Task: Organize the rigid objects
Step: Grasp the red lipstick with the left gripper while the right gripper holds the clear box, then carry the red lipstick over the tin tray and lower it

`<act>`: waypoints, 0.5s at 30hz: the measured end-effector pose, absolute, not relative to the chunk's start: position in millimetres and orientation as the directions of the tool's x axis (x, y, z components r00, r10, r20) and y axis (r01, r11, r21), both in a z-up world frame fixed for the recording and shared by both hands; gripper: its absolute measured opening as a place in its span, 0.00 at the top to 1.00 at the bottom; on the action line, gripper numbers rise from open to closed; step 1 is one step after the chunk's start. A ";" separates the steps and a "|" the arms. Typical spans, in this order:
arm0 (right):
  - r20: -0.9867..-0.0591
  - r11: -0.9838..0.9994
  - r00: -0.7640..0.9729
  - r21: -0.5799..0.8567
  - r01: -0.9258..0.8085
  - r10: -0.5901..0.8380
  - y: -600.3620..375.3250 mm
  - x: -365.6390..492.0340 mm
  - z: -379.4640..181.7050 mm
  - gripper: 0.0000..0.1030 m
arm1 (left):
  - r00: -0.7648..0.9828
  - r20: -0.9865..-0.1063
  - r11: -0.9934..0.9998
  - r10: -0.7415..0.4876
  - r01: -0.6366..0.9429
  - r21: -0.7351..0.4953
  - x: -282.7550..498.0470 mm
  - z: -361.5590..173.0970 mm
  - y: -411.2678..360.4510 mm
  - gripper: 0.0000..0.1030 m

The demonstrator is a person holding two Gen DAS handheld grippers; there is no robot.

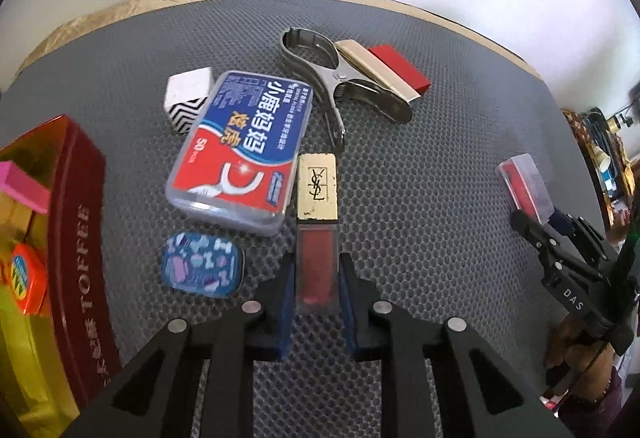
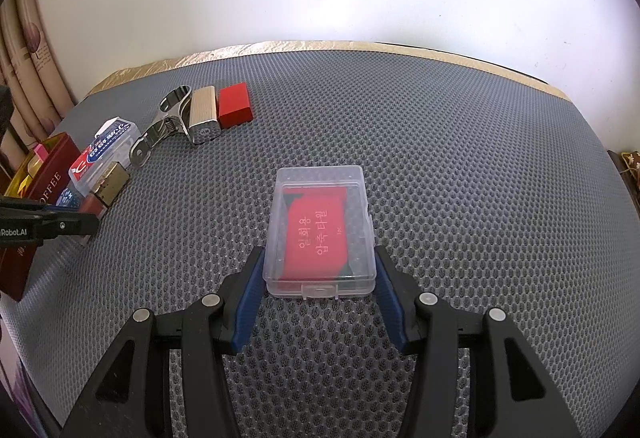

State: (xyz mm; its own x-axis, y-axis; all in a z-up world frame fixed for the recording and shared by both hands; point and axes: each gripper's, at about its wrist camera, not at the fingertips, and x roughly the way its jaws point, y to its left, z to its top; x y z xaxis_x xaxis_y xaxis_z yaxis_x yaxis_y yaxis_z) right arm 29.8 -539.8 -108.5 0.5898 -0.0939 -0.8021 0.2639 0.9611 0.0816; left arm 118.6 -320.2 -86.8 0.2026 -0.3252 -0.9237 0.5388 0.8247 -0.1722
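My left gripper [image 1: 316,284] is shut on the red end of a gold-capped lip gloss tube [image 1: 317,222] that lies on the grey mat. My right gripper [image 2: 320,274] is shut on a clear plastic box [image 2: 320,230] with a red packet inside; the box also shows in the left wrist view [image 1: 526,188]. Beside the tube lie a blue-red floss pick box [image 1: 240,150], a small blue patterned tin [image 1: 202,270], a black-white zigzag box [image 1: 188,100], a metal clamp [image 1: 340,82], a gold case [image 1: 376,68] and a red block [image 1: 400,68].
A dark red toffee tin [image 1: 68,238] stands open at the left and holds a pink block [image 1: 24,186] and an orange item [image 1: 24,278]. The grey mat [image 2: 460,158] ends at a gold table edge before a white wall.
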 end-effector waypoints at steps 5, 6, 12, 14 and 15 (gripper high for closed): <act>-0.803 0.962 0.588 0.076 0.263 -0.097 -539.1 32.0 -110.1 0.52 | 0.213 -0.907 0.819 -0.364 0.538 -0.202 90.1 -68.4 -306.7 0.80; -0.804 0.962 0.587 0.075 0.263 -0.098 -539.0 31.8 -110.2 0.52 | 0.212 -0.904 0.816 -0.371 0.538 -0.208 85.4 -64.6 -303.0 0.80; -0.805 0.963 0.584 0.065 0.262 -0.104 -538.4 31.0 -110.0 0.52 | 0.239 -0.886 0.824 -0.397 0.518 -0.229 52.4 -33.5 -266.1 0.80; -0.806 0.964 0.582 0.059 0.261 -0.108 -537.9 31.1 -110.1 0.52 | 0.262 -0.878 0.837 -0.401 0.495 -0.235 48.8 -21.9 -245.1 0.80; -0.806 0.964 0.581 0.057 0.260 -0.109 -538.0 31.7 -110.3 0.52 | 0.280 -0.876 0.849 -0.392 0.478 -0.227 49.1 -15.4 -231.3 0.80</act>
